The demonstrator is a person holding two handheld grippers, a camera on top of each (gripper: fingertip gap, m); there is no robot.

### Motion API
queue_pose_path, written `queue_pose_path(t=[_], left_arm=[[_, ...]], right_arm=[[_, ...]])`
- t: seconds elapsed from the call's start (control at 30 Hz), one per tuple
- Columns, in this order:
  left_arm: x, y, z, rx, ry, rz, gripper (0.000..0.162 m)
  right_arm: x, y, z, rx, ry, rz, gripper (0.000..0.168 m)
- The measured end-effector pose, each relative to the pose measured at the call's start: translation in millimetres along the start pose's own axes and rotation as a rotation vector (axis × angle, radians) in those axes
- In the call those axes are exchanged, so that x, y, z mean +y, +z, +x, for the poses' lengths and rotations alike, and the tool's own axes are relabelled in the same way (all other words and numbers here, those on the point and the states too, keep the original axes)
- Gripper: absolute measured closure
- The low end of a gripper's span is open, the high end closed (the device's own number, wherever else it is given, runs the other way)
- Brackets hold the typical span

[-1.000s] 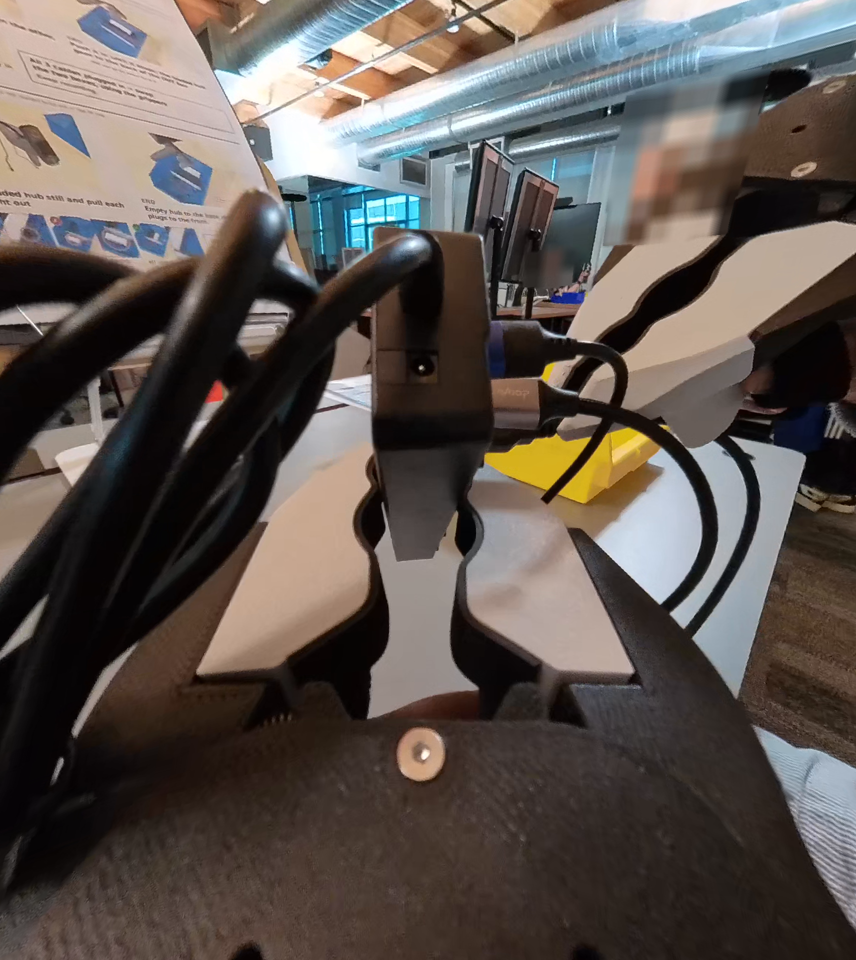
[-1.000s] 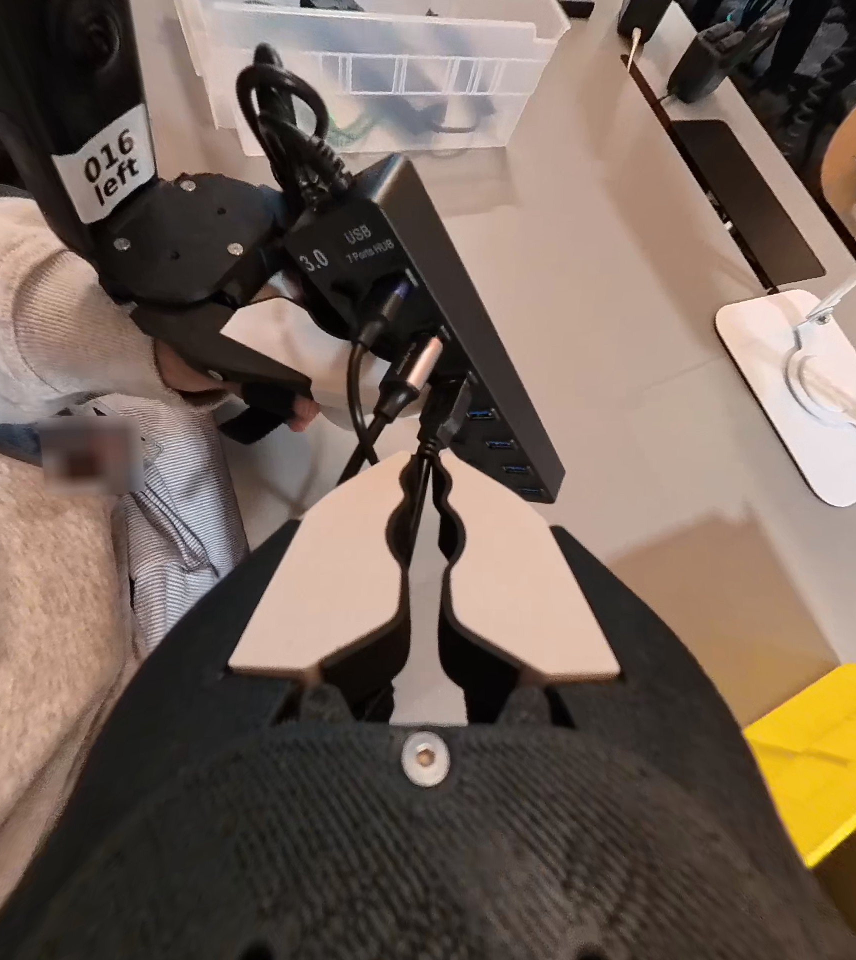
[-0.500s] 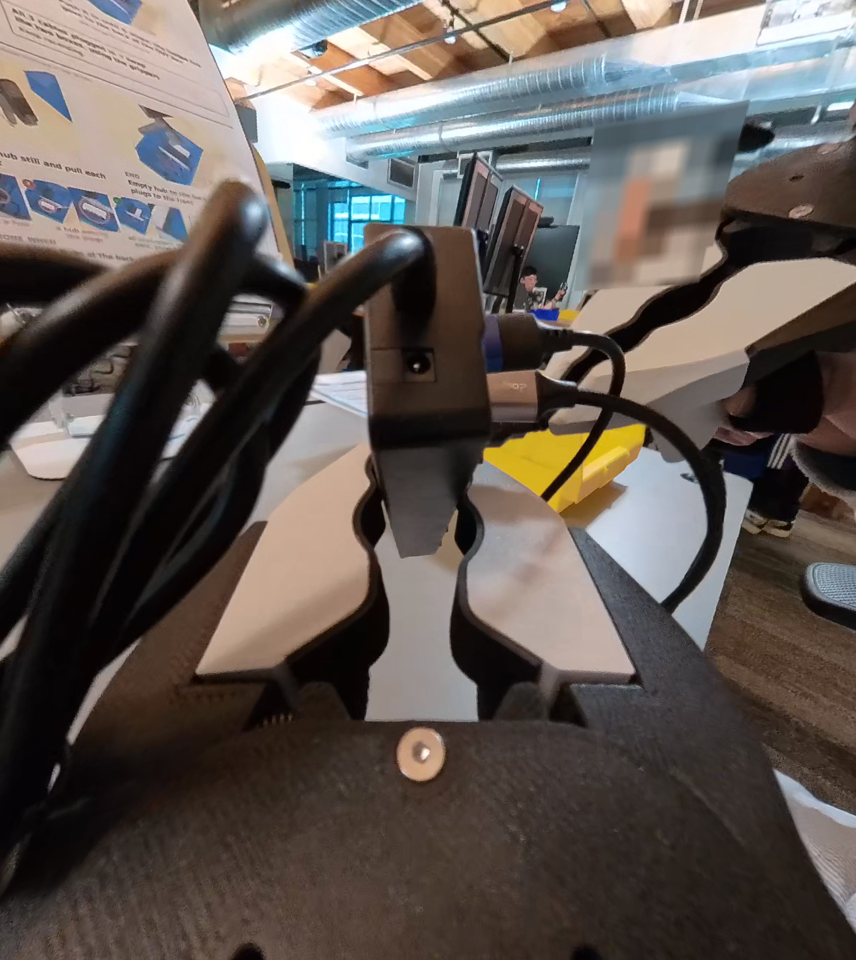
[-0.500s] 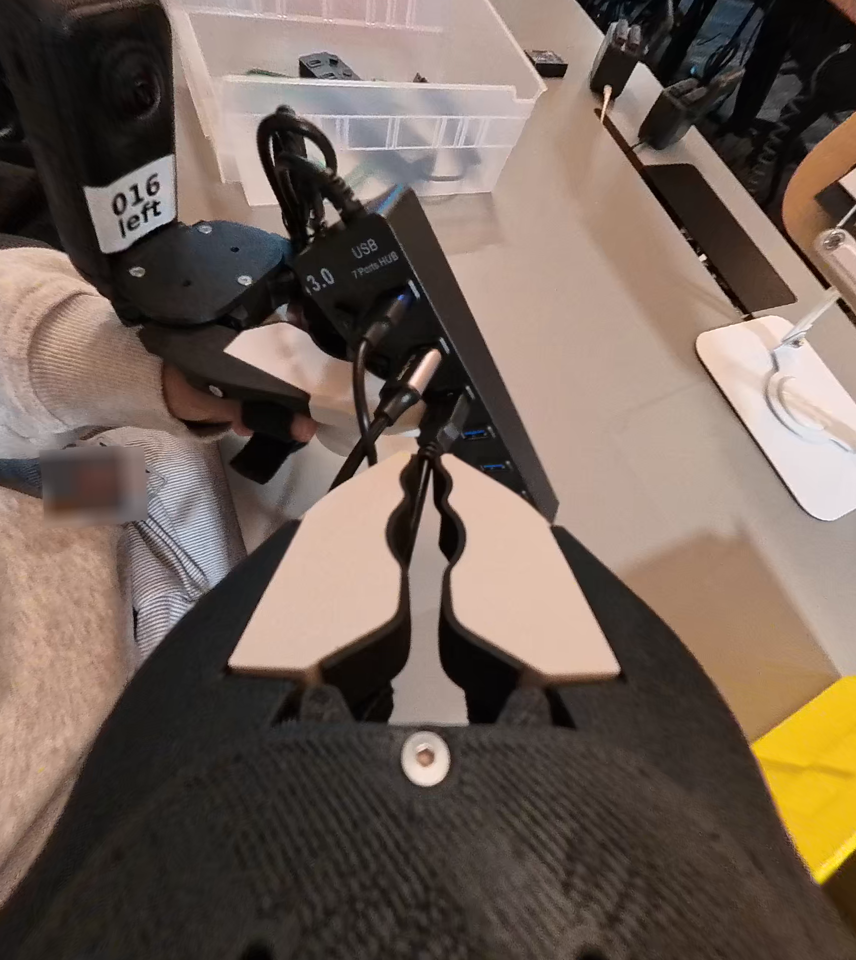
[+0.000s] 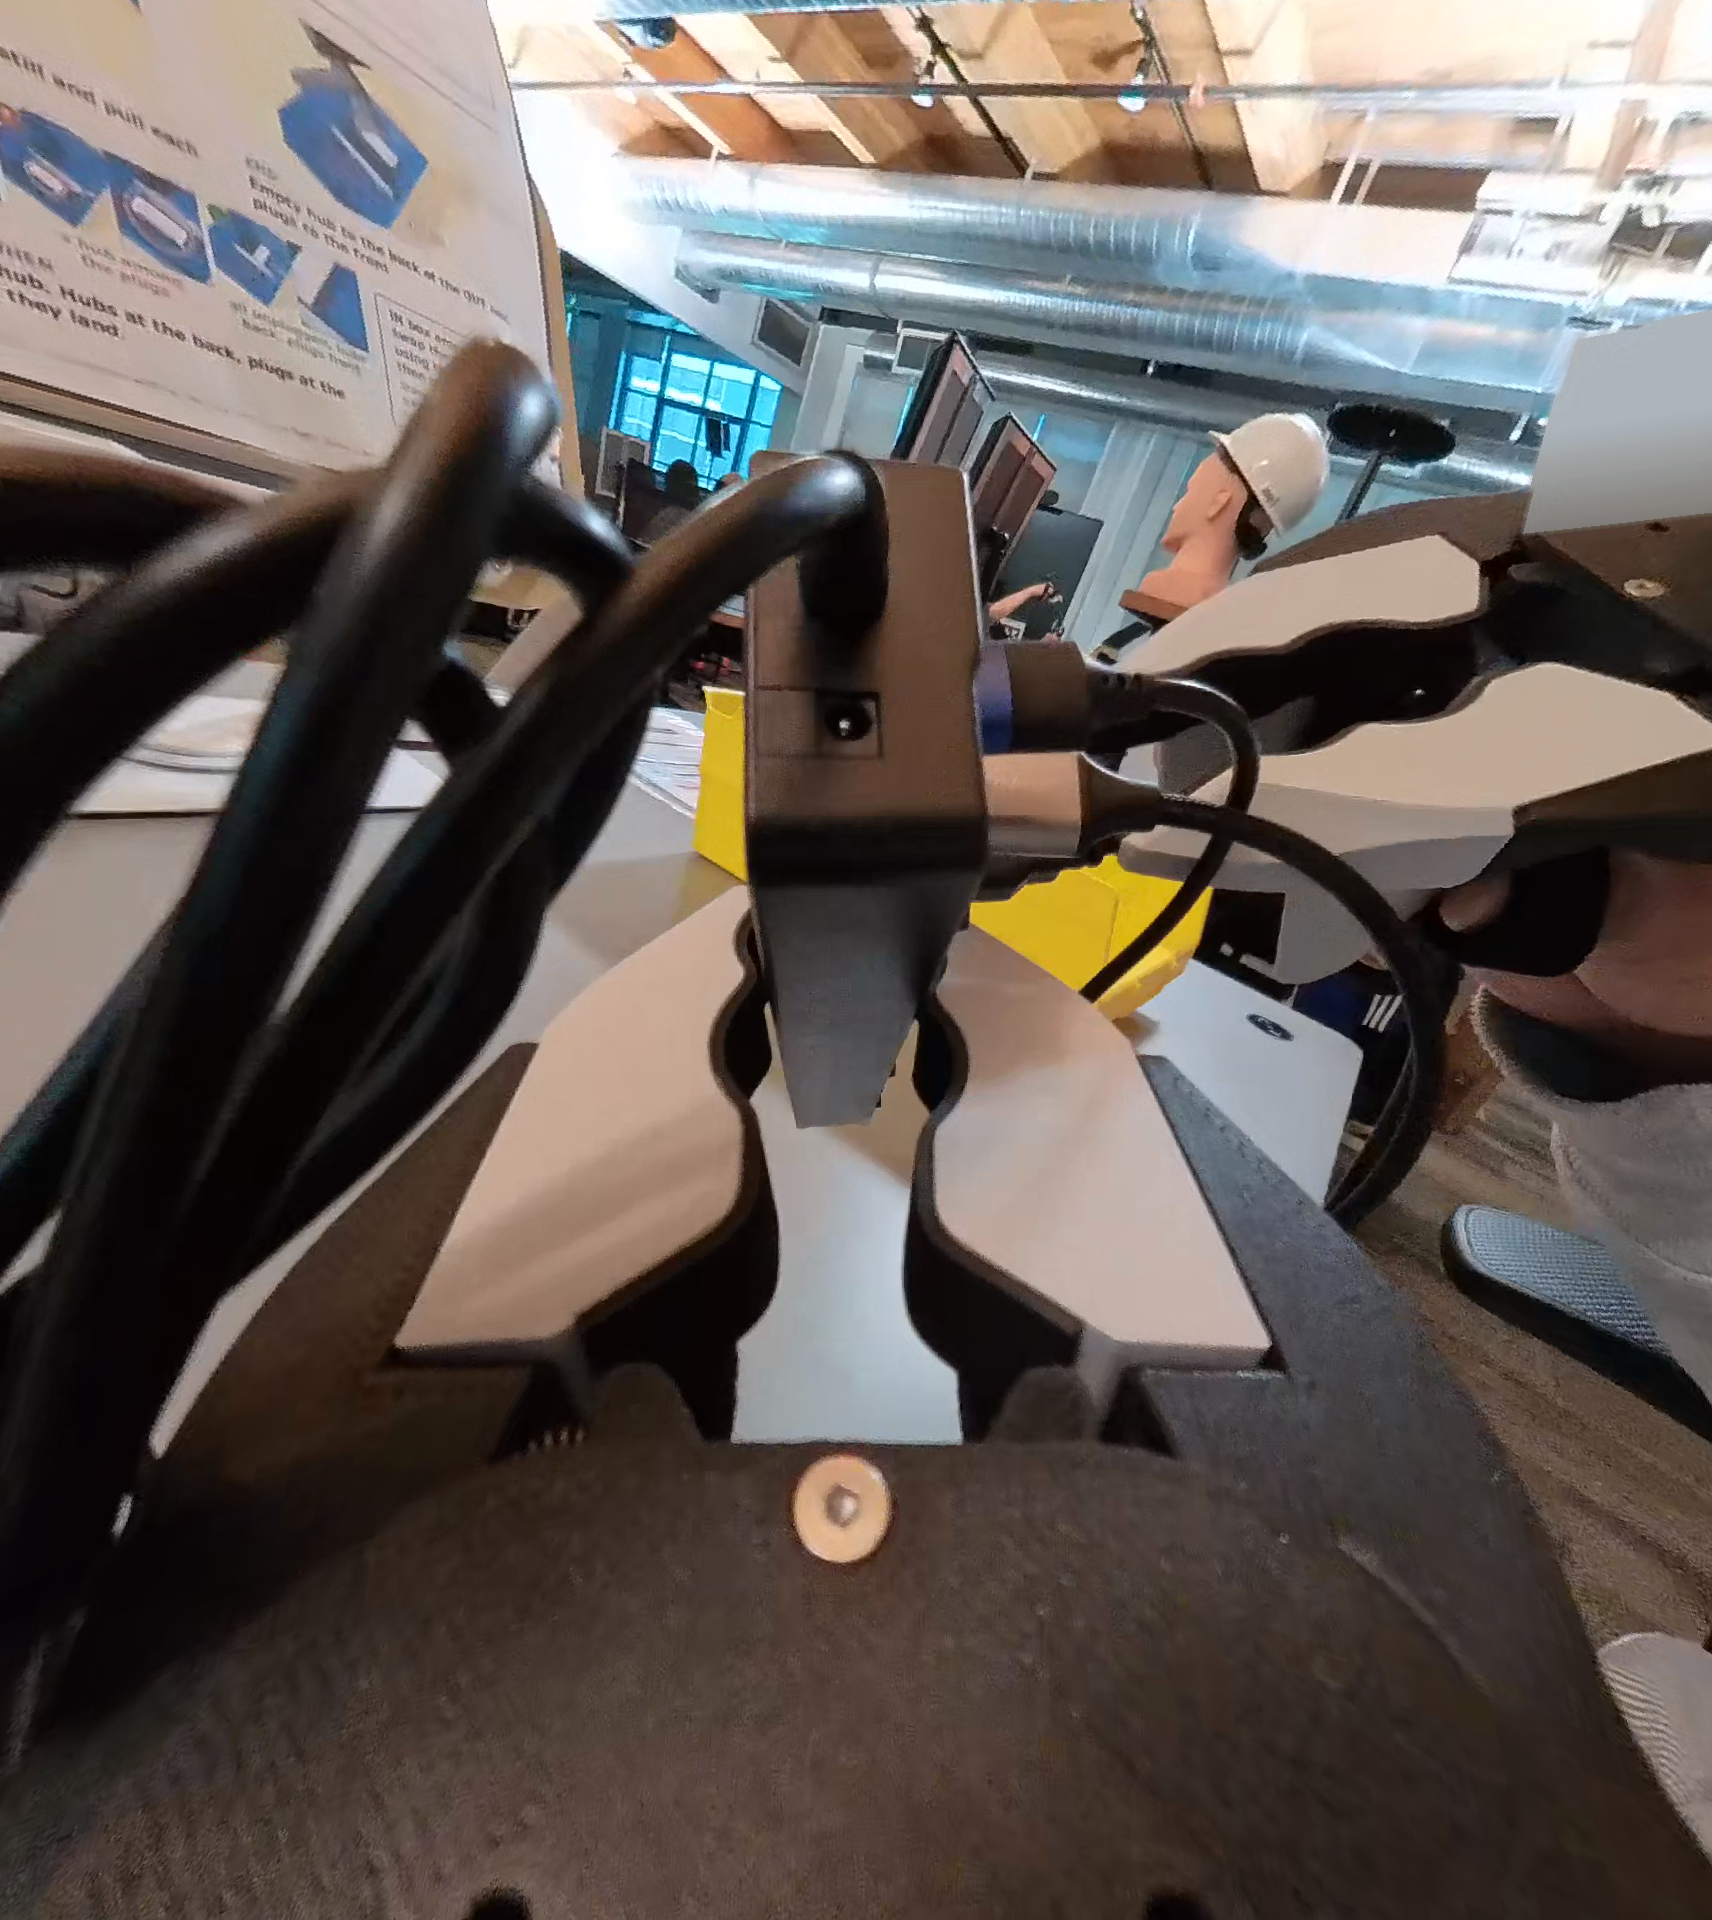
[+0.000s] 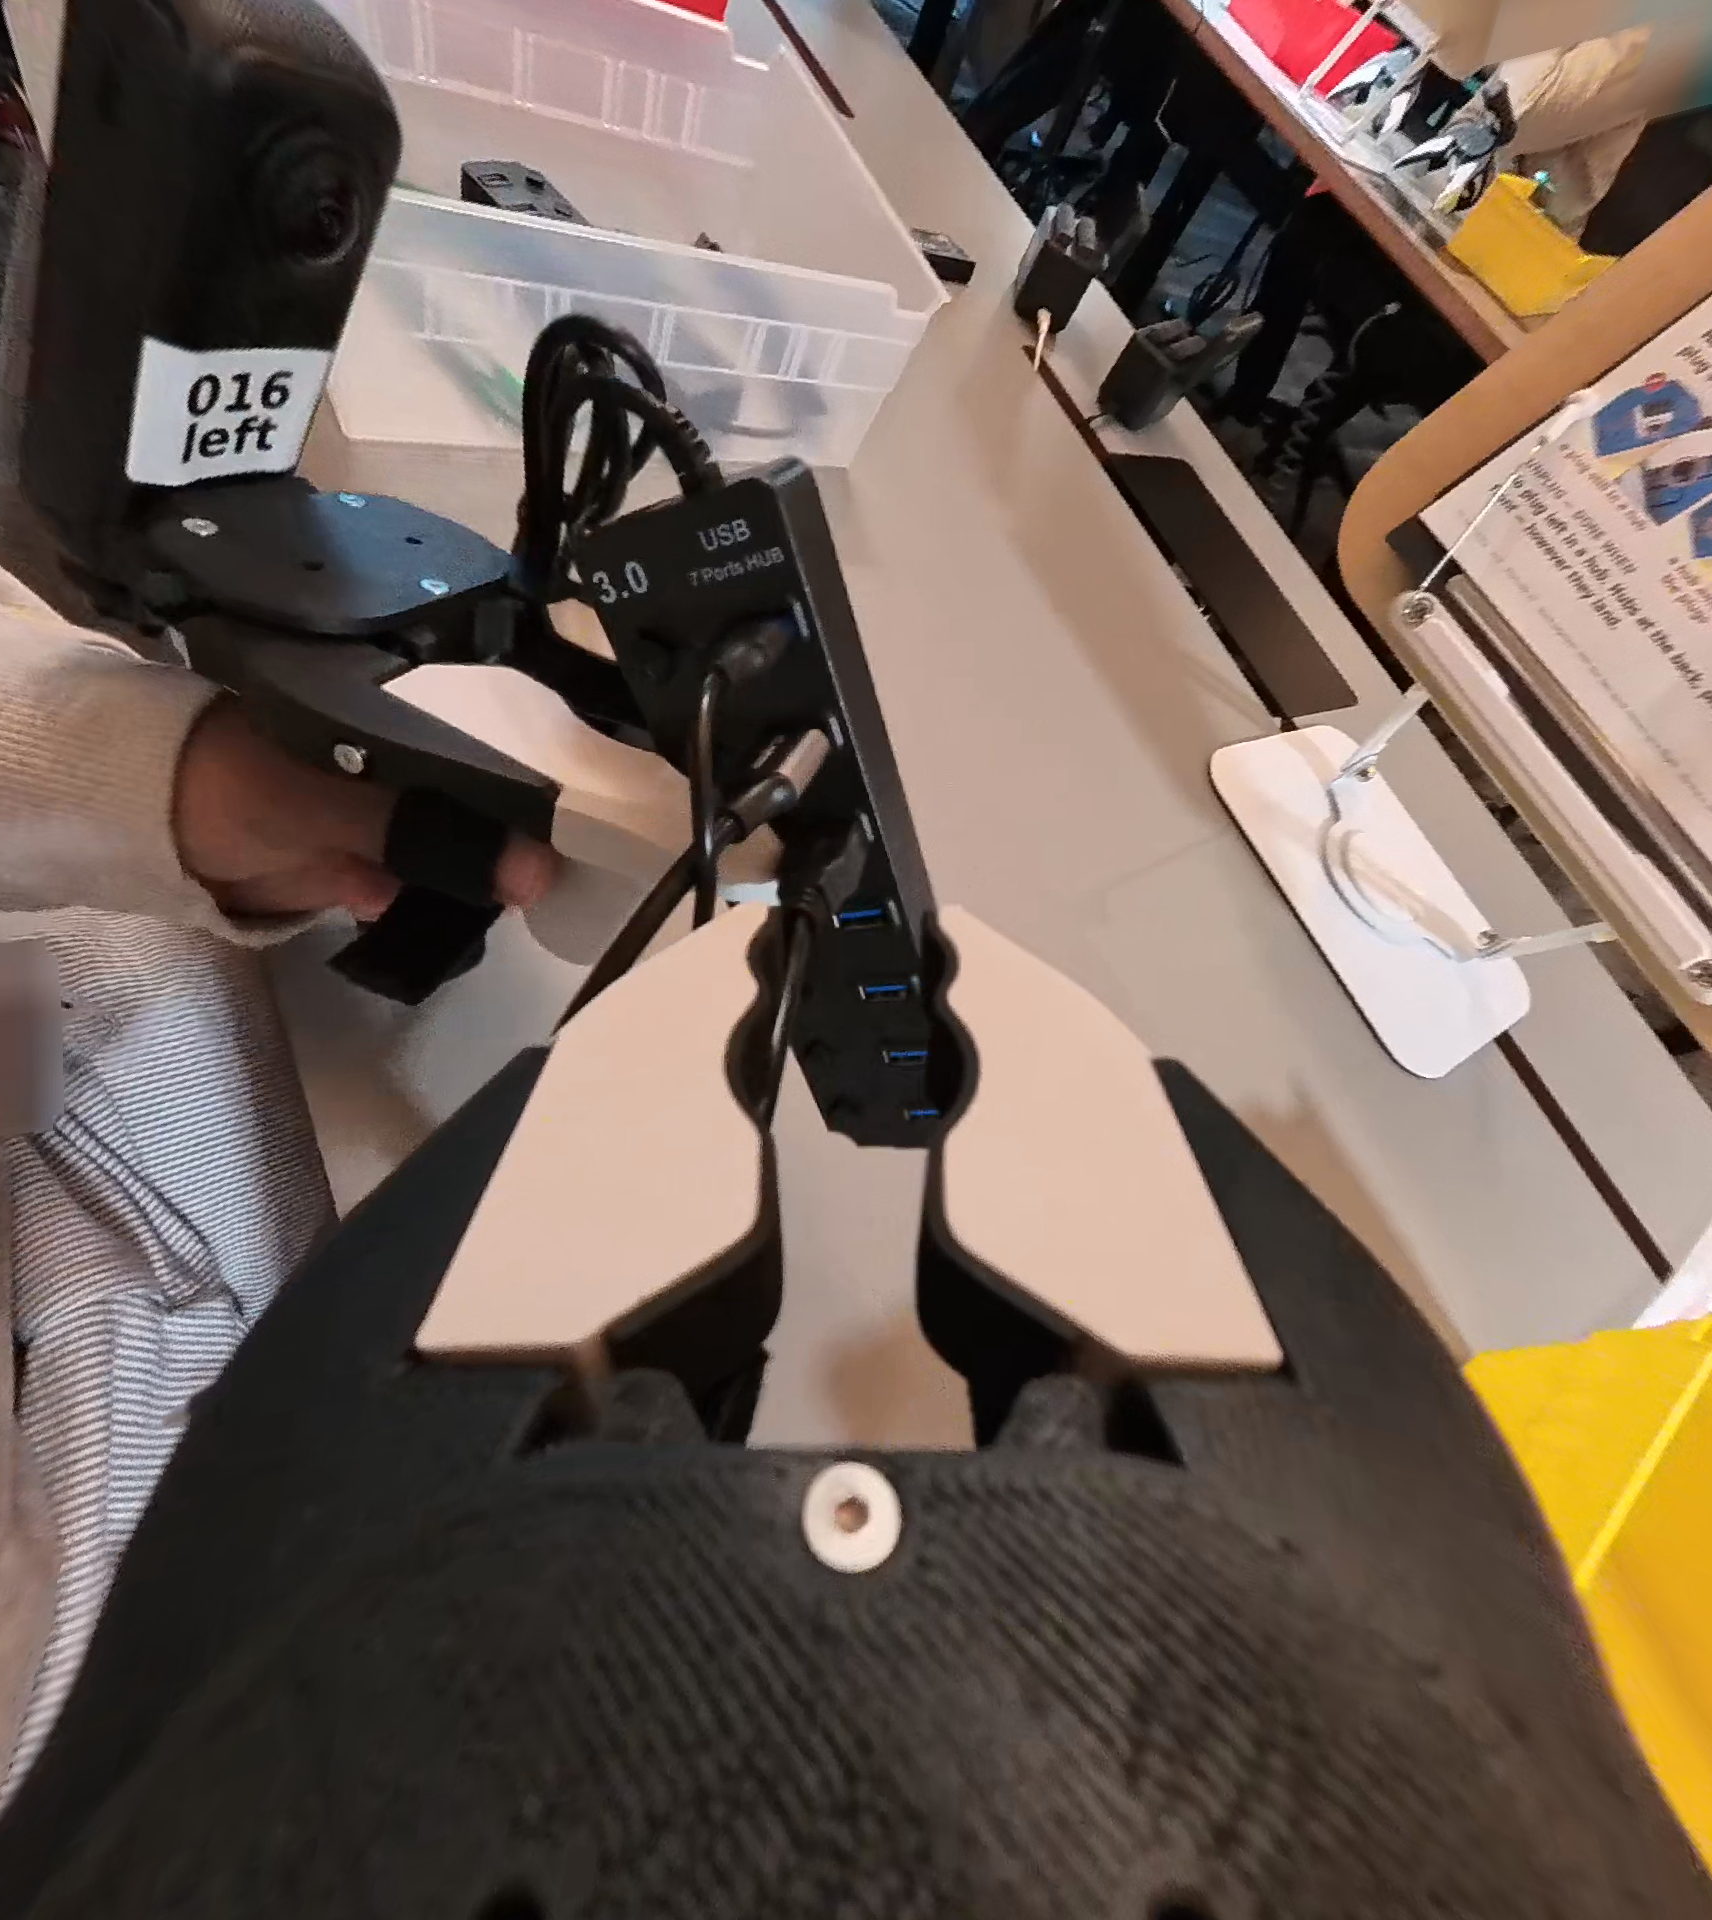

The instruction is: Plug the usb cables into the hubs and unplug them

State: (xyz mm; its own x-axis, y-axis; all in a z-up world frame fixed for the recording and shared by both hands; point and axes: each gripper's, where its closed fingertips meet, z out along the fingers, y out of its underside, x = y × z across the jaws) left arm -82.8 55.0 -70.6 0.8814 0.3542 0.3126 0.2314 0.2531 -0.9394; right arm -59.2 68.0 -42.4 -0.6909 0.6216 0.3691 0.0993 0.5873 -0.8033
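A black seven-port USB hub is held off the table, clamped at one end by my left gripper, which is shut on it. Its own black cable loops in a bundle at the left. Three cables are plugged in: a black plug with a blue collar, a silver plug and a black plug. My right gripper is open. The hub's free end, with empty blue ports, and the third cable lie between its fingers. The left gripper shows beyond.
A yellow bin stands at the near right of the grey table. A clear plastic bin holding more hubs is at the far end. An instruction sheet on a white-based stand stands to the right. One gripper's finger ends stand about 5 centimeters off the other's.
My right gripper was shut on the third black cable and has opened. It has moved forward so the hub's free end sits between its fingers. The left gripper keeps its hold.
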Motion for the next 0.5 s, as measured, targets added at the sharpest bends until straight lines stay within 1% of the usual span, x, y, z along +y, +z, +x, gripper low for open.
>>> queue_pose_path(t=[0.07,0.13,0.33,0.5], left_arm=[[0,0,0,-0.005,0.024,0.002,0.137],[-1,-1,-3,-0.022,0.03,0.007,0.137],[-9,-7,-21,-0.041,-0.099,0.064,0.136],[-11,-8,-23,-0.028,-0.129,0.08,0.136]], right_arm=[[1,-2,2,0.003,0.002,-0.001,0.138],[1,-3,3,-0.003,0.007,0.001,0.137],[-7,-12,7,-0.027,0.055,0.064,0.135],[-10,-16,8,-0.058,0.102,0.095,0.134]])
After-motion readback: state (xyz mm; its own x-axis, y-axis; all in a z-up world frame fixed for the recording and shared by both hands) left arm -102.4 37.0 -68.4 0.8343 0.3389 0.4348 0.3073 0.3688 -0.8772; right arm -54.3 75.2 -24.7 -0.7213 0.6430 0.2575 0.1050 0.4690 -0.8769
